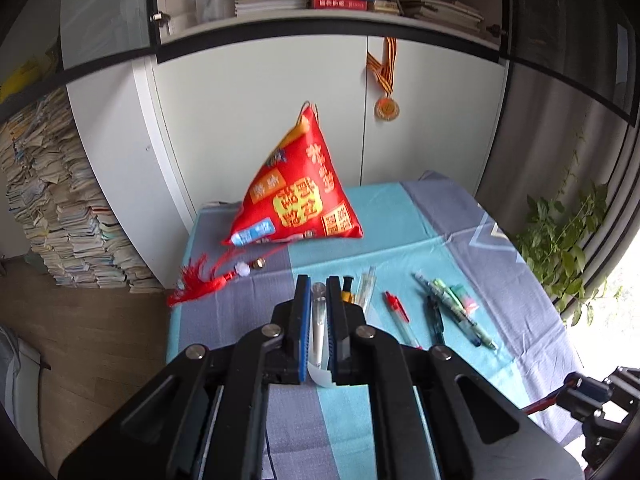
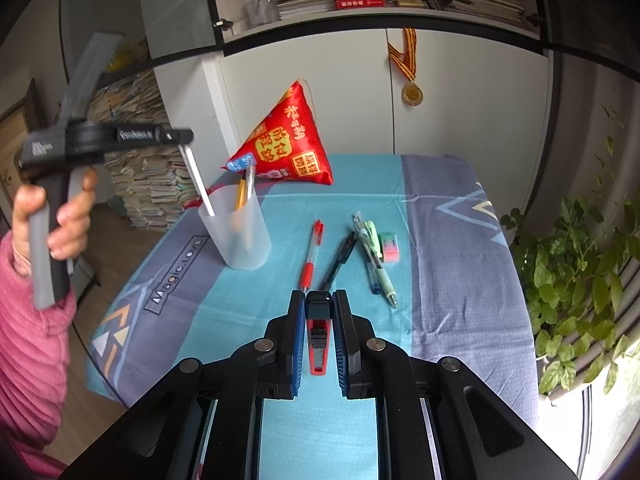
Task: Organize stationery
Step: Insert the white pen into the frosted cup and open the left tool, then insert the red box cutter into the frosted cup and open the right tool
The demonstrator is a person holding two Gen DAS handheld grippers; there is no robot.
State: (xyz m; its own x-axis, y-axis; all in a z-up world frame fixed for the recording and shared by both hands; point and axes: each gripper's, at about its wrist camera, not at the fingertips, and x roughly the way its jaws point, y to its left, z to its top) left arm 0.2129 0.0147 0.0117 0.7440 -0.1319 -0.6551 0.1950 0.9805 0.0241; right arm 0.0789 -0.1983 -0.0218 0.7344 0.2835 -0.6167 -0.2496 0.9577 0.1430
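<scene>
My left gripper (image 1: 319, 280) is shut on a silver pen (image 1: 319, 320). In the right wrist view that left gripper (image 2: 186, 137) is held up at the left by a hand in a pink sleeve. The silver pen (image 2: 196, 180) slants down from it into the mouth of a translucent cup (image 2: 240, 240) that holds a yellow pen and a grey one. My right gripper (image 2: 319, 296) is shut on a red utility knife (image 2: 318, 332) above the table's near side. On the cloth lie a red pen (image 2: 312, 256), a black pen (image 2: 338, 260), green and blue pens (image 2: 376, 264) and an eraser (image 2: 389, 252).
A red pyramid cushion (image 2: 288, 140) with a tassel (image 1: 200, 280) stands at the table's far side before a white cabinet (image 1: 260, 120). Stacked books (image 1: 60, 220) rise on the floor to the left. A leafy plant (image 2: 580, 280) hangs by the right edge.
</scene>
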